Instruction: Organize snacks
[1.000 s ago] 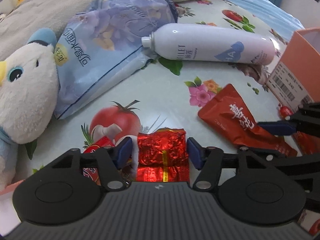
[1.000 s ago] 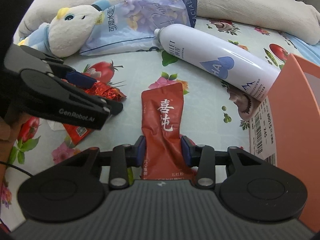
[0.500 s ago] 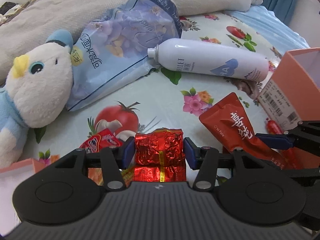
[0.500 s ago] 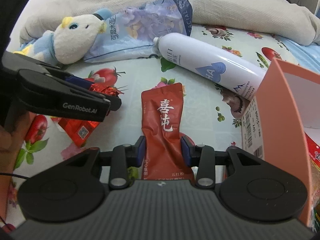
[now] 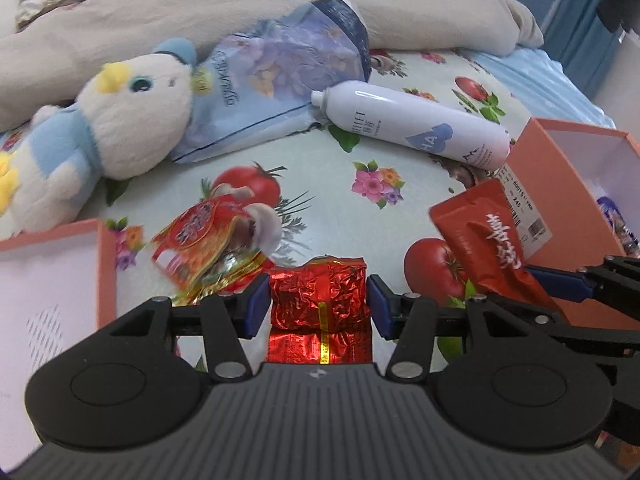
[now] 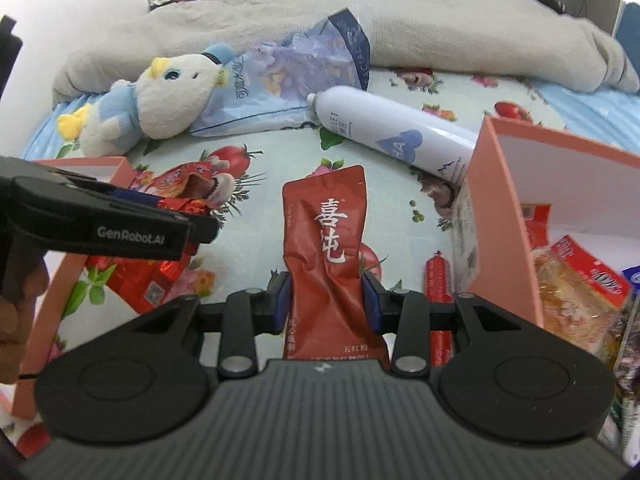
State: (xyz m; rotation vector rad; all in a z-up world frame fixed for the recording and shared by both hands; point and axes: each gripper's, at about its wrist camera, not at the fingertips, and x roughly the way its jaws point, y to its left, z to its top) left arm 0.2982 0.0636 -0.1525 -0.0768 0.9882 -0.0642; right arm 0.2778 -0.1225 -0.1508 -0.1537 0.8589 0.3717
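Left claw [image 5: 318, 306] clamped on foil packet [image 5: 318, 296] — right claw [image 6: 325, 300] on red pouch [image 6: 326, 240].

Bottle [image 5: 412, 126] lies between plush toy [image 5: 120, 128] and box [image 5: 576, 200] — tissue pack [image 5: 280, 76] behind.

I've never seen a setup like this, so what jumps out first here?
Two black grippers each clamp a snack: the left gripper holds a crinkled red foil packet, the right gripper a dark red pouch with white characters. Behind them lie a white plush duck at left and a white spray bottle beside an orange box.
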